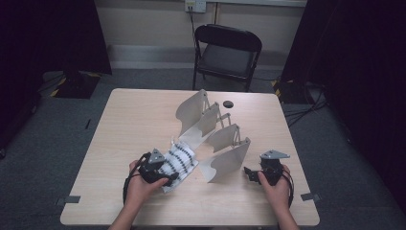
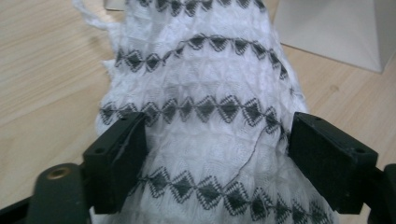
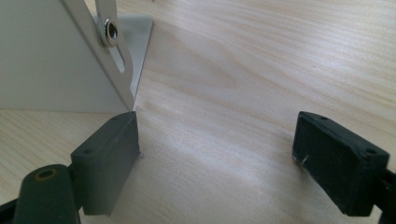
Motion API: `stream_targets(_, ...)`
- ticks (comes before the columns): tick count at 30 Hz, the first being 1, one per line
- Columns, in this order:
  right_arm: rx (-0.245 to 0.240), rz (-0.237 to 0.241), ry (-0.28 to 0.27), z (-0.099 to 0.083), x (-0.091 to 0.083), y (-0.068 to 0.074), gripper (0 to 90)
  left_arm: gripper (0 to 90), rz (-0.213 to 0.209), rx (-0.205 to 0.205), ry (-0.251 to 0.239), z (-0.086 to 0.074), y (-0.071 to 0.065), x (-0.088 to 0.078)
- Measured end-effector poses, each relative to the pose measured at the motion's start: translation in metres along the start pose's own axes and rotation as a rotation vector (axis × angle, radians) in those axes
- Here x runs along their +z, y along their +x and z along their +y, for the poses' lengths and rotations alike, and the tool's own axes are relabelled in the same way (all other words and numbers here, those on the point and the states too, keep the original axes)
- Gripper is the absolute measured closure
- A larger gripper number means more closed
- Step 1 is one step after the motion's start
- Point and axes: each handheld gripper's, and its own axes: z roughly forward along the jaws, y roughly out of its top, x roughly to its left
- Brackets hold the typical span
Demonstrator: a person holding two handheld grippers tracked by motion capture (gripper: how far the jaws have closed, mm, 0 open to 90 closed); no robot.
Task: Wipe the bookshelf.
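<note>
My left gripper [image 2: 217, 154] has its jaws spread wide over the cloth [image 2: 201, 121], one on each side of the bundle; I can't see either pad biting into it, so I read it as released. The cloth lies on the table [image 1: 129, 120] directly ahead of this tool, its long axis running away toward the rack [image 1: 215, 139]. My right gripper [image 3: 217, 154] is open and empty over bare wood, beside the rack's near panel, well apart from the cloth. The left hand [image 1: 141, 184] is clearly nearer, so I judge the next pinch is its job.
</note>
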Motion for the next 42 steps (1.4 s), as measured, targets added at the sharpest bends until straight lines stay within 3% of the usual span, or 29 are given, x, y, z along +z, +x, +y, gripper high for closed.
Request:
stream_targets(4,0.000,0.000,0.000,0.000,0.000,0.000,14.2,28.7,0.046,0.055,0.039,0.003,-0.002,0.001)
stream_targets(10,0.000,0.000,0.000,0.000,0.000,0.000,14.2,57.6,0.084,0.032,0.040,0.005,0.002,-0.002)
stream_targets(15,0.000,0.000,0.000,0.000,0.000,0.000,14.2,72.6,0.042,-0.030,0.010,0.003,0.008,-0.005)
stream_targets(24,0.000,0.000,0.000,0.000,0.000,0.000,14.2,78.8,-0.023,-0.056,-0.011,0.016,0.005,-0.008)
stream_targets(30,0.000,0.001,0.000,0.000,0.000,0.000,14.2,78.9,-0.036,-0.030,-0.041,0.033,0.002,-0.008)
stream_targets(32,0.000,0.000,0.000,0.000,0.000,0.000,14.2,78.9,-0.059,-0.038,-0.052,0.039,0.003,-0.006)
stream_targets(36,0.000,0.001,0.000,0.000,0.000,0.000,14.2,78.9,-0.082,-0.048,-0.048,0.047,0.006,0.005)
stream_targets(42,0.000,0.002,-0.001,0.000,0.000,0.000,14.2,78.7,-0.059,-0.085,-0.022,0.050,0.018,0.026)
